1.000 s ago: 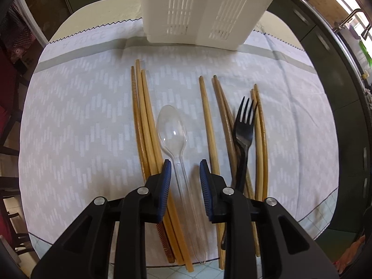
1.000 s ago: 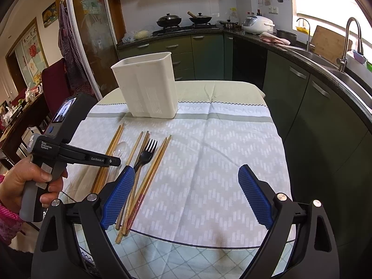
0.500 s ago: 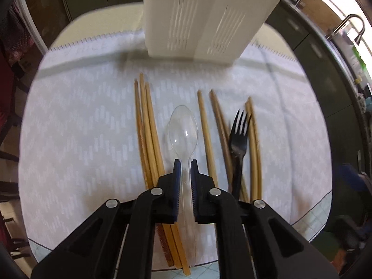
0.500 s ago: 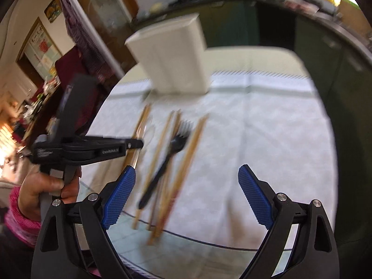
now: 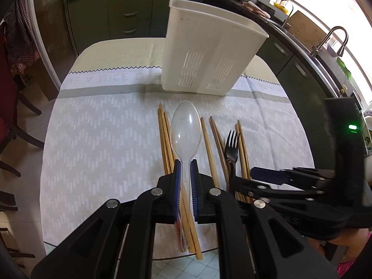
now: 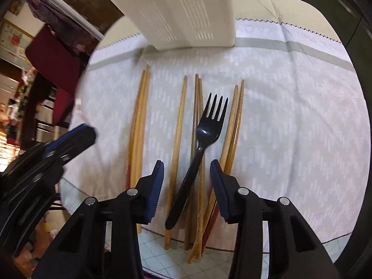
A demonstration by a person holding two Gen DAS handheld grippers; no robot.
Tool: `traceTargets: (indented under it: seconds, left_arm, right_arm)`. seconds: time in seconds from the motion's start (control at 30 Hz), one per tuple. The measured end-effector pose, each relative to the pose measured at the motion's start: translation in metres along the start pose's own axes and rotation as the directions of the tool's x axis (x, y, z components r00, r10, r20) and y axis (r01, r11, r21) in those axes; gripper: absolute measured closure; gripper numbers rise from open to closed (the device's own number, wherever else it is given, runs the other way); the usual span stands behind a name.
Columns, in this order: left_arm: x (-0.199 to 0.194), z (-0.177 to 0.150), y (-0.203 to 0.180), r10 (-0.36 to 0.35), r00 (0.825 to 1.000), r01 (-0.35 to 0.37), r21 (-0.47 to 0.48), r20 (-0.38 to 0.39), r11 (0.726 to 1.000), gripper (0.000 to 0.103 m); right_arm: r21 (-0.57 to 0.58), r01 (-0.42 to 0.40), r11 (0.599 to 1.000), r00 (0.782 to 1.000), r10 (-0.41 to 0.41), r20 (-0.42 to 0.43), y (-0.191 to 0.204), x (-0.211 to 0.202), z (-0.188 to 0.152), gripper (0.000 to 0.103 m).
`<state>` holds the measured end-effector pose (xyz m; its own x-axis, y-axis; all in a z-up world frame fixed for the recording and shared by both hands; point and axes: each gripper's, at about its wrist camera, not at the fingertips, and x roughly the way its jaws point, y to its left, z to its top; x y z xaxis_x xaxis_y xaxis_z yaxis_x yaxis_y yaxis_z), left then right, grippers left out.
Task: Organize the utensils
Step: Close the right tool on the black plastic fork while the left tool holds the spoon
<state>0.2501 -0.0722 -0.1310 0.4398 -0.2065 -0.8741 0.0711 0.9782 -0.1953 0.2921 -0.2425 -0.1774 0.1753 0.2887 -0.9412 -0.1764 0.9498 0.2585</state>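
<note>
The left hand-held gripper (image 5: 185,162) is clamped on the handle of the clear plastic spoon (image 5: 186,132), whose bowl juts out ahead of its fingers (toward the white slotted plastic caddy (image 5: 209,53)). The right hand-held gripper (image 6: 187,181) is spread open, its fingers straddling the black plastic fork (image 6: 204,139), which lies across wooden chopsticks (image 6: 179,139) on the patterned tabletop (image 6: 290,116).

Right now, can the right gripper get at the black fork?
Probably yes. The right gripper is open with the black fork handle between its fingers. The handle lies across chopsticks, so closing might catch one too.
</note>
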Motion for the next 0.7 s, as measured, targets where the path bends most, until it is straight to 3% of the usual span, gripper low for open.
traceTargets:
  seconds: [0.17, 0.3, 0.43, 0.53, 0.7]
  left_arm:
    - [-0.012, -0.004, 0.002, -0.015, 0.999, 0.014, 0.009, 0.03, 1.0, 0.095]
    - [-0.019, -0.006, 0.003, -0.028, 0.999, 0.027, 0.02, 0.043, 0.999, 0.095]
    - [-0.023, -0.007, 0.003, -0.028, 0.998, 0.027, 0.033, 0.052, 0.999, 0.095]
    - [-0.024, -0.007, 0.004, -0.03, 0.998, 0.029, 0.035, 0.052, 0.999, 0.095]
    - [-0.025, -0.008, 0.004, -0.027, 0.998, 0.025, 0.043, 0.056, 0.999, 0.095]
  right_arm:
    - [0.026, 0.061, 0.998, 0.997, -0.06, -0.04, 0.003, 0.015, 0.011, 0.07]
    - [0.055, 0.062, 0.997, 0.996, -0.058, -0.074, 0.005, 0.031, 0.022, 0.073]
    - [0.079, 0.056, 0.995, 0.994, -0.048, -0.098, 0.004, 0.042, 0.026, 0.083]
    - [0.087, 0.048, 0.995, 0.995, -0.04, -0.086, 0.0, 0.038, 0.026, 0.092]
    - [0.071, 0.03, 0.997, 0.998, -0.026, -0.061, 0.001, 0.032, 0.024, 0.093]
